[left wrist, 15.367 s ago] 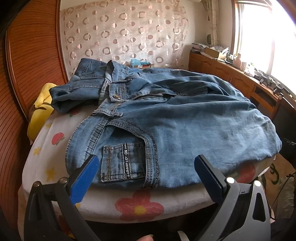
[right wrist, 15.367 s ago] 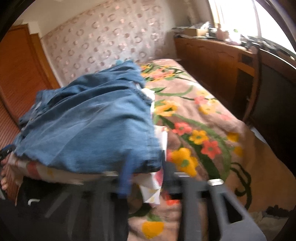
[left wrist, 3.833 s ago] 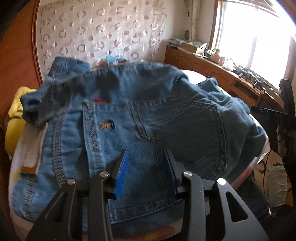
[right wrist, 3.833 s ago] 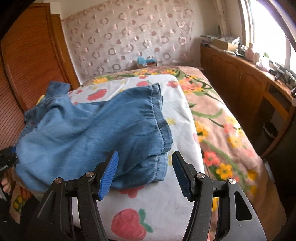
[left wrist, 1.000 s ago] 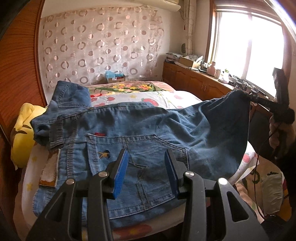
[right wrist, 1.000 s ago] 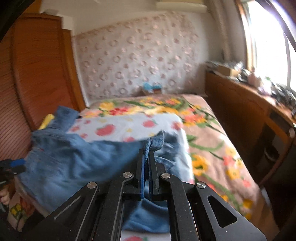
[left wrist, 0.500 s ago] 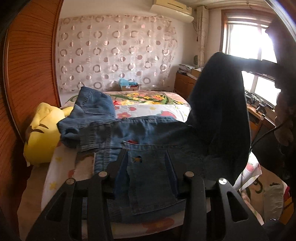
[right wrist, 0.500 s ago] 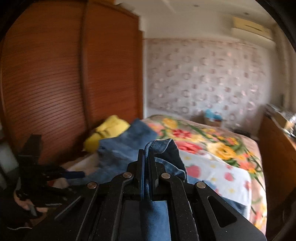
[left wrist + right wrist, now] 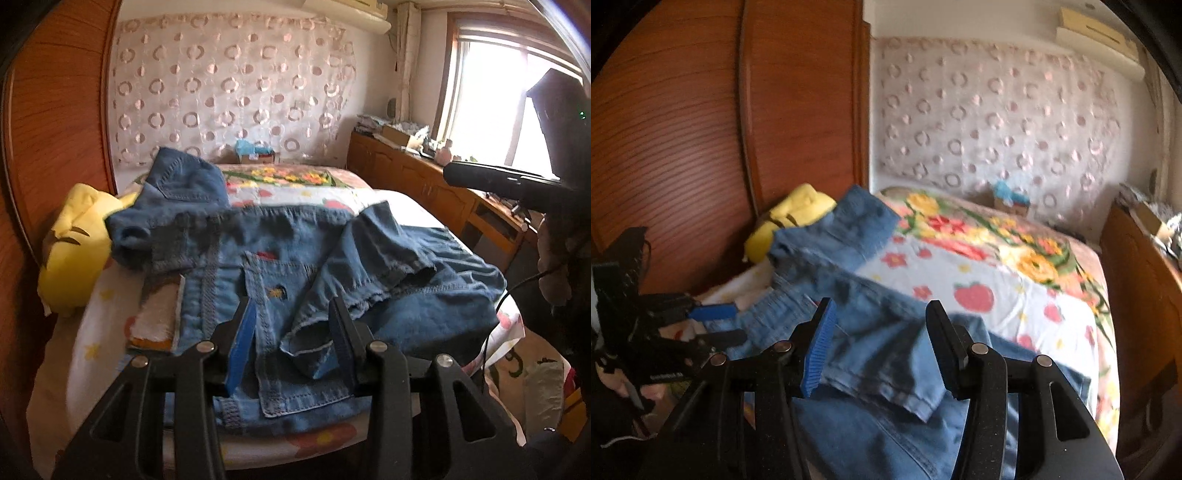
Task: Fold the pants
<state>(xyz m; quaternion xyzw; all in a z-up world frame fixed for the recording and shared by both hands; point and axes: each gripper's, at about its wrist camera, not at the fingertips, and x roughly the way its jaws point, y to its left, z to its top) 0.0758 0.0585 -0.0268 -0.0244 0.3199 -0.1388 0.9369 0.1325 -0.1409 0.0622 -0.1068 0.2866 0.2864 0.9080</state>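
Right wrist: right gripper [image 9: 879,350] jaws opening, jeans [image 9: 886,354] leg unpinched; left gripper [image 9: 291,339] part-open.

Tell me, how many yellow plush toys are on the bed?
1. The plush lies by the wooden wall, left of the jeans; others may be hidden.

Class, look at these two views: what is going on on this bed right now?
A person holding a gripping tool in each hand is folding a pair of jeans spread on the bed. One leg end lies folded back across the jeans. The right tool is opening above that leg end, and its pads do not press the cloth. The left tool sits at the near edge with denim between its pads, though I cannot tell if it grips. A yellow pillow lies beside the jeans.
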